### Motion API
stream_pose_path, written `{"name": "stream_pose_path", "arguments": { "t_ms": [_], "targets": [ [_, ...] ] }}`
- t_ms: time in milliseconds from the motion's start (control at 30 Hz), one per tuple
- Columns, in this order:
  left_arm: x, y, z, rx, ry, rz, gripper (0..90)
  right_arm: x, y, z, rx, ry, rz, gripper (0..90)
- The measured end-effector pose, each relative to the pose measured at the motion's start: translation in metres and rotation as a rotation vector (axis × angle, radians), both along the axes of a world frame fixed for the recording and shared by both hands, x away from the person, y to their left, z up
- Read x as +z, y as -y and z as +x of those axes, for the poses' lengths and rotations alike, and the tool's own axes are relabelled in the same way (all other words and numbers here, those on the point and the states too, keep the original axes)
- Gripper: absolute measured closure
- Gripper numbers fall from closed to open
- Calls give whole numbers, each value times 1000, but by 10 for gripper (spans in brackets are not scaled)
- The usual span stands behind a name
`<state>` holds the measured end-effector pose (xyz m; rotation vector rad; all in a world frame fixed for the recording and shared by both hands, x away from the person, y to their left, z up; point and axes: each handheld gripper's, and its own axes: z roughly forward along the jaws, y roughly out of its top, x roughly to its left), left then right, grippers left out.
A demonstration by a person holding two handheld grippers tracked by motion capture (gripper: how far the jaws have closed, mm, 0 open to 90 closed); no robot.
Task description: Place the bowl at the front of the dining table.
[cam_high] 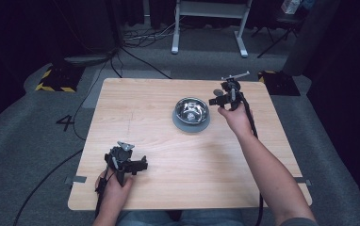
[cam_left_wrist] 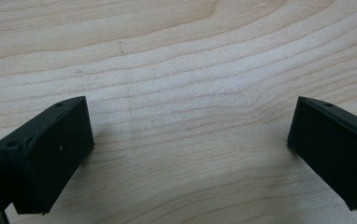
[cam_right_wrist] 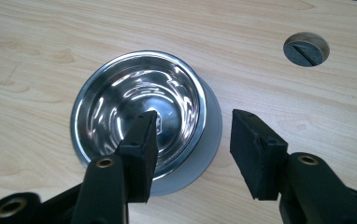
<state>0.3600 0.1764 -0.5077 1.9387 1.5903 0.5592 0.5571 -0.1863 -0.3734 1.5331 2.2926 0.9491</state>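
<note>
A person's right hand-held gripper (cam_high: 219,100) hangs above the worktop (cam_high: 178,155) just beside the steel bowl (cam_high: 192,111), which sits on its grey base a little right of the worktop's middle. In the right gripper view the jaws stand about half open with nothing between them; one black pad (cam_right_wrist: 141,149) shows in front of the bowl's (cam_right_wrist: 137,109) near rim, the other over bare wood off its grey base, and neither can be seen to press on it. The bowl looks empty, its polished inside showing only reflections. A round cable hole (cam_right_wrist: 306,48) lies in the wood beyond it. The left hand-held gripper (cam_high: 138,166) sits near the front left of the worktop, well apart from the bowl, its jaws spread wide over bare wood grain (cam_left_wrist: 186,93) and holding nothing. Judging by how things lie, the step in hand concerns the bowl's rim: the right jaws are set to straddle it but have no grip. A next move would call for lowering the pads so the rim's wall comes squarely between them, then closing firmly, since the smooth steel could slip and the bowl could tip if caught off-centre
</note>
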Motion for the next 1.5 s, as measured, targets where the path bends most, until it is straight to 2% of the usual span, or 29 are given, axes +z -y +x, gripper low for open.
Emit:
{"name": "stream_pose_path", "arguments": {
  "t_ms": [267,400,600,867,900,1067,1300,1500],
  "targets": [
    [0,0,0,-1,1,0,4,19,8,-28,57,31,-1,500],
    [0,0,0,-1,1,0,4,24,11,-38,80,41,-2,495],
    [0,0,0,0,1,0,4,28,24,-62,112,48,27,487],
    [0,0,0,-1,0,0,4,25,38,-82,129,54,34,474],
    [0,0,0,-1,1,0,4,24,44,-88,128,69,37,468],
    [0,0,0,-1,1,1,4,19,57,-100,128,82,48,456],
    [0,0,0,-1,0,-1,4,11,72,-112,123,71,54,445],
    [0,0,0,-1,0,-1,4,2,83,-127,129,66,14,423]
  ]
}}
